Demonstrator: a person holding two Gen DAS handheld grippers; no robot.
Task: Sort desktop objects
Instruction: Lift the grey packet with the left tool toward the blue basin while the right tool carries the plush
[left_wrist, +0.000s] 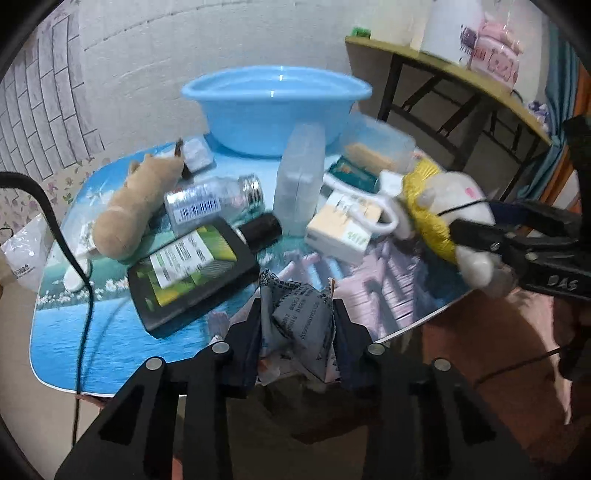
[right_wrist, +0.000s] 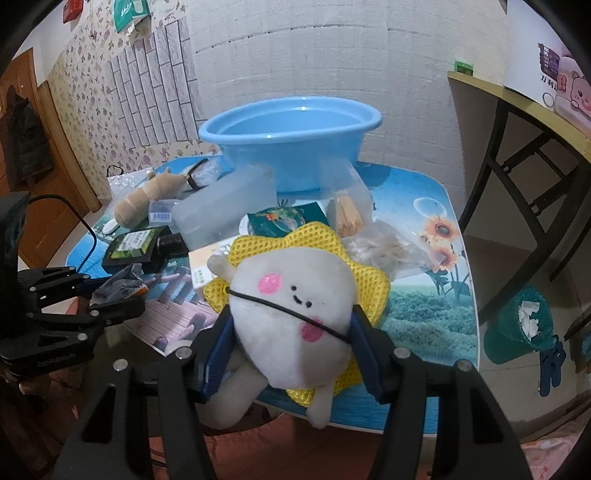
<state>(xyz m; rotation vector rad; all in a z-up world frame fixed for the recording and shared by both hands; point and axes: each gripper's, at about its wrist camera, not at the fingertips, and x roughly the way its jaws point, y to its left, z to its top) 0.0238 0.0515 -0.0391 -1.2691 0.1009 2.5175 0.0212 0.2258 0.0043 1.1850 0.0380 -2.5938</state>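
Low in the frame, your left gripper (left_wrist: 297, 325) pinches the crumpled grey packet (left_wrist: 301, 314) tight, while your right gripper (right_wrist: 291, 332) clamps the white plush toy (right_wrist: 291, 306) half-wide. Both are lifted off the picture-printed table (left_wrist: 110, 332), probably bound for the blue basin (left_wrist: 275, 107) at upper centre by the white brick wall (left_wrist: 166, 55).

White brick-pattern wall (right_wrist: 332, 55) stood behind; floral wallpaper (right_wrist: 92, 74) at left. Side shelf (right_wrist: 517, 103) at right held pink packaging (left_wrist: 495, 55). Green bin (right_wrist: 517, 325) sat on floor.
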